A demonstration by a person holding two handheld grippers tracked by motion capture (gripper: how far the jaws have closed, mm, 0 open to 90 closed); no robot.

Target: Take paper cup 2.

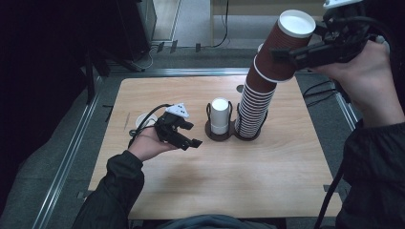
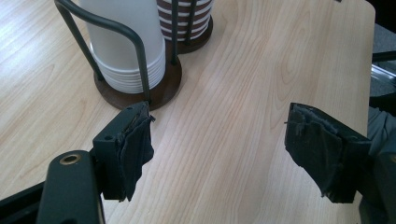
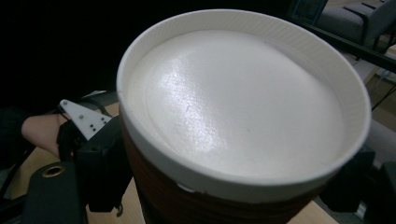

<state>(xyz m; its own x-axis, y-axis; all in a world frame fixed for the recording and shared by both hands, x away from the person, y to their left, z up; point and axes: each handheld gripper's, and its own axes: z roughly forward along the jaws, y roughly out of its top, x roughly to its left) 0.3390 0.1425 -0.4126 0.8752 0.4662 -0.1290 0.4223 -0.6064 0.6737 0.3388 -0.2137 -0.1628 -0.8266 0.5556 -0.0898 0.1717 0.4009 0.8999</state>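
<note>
The top cup point(image 1: 290, 40) sits upside down in my right gripper point(image 1: 305, 53), jaws pinching its brown wall, raised above the far right corner of the tabletop point(image 1: 191, 191). Below it the stack point(image 1: 255, 102) leans up out of its holder point(image 1: 248, 135) near the middle. I judge I'm peeling this cup off; next I must pull it clear without dragging others along. My left gripper point(image 1: 184, 136) hangs with jaws spread and nothing between them, just beside the white cups point(image 1: 219, 116).
</note>
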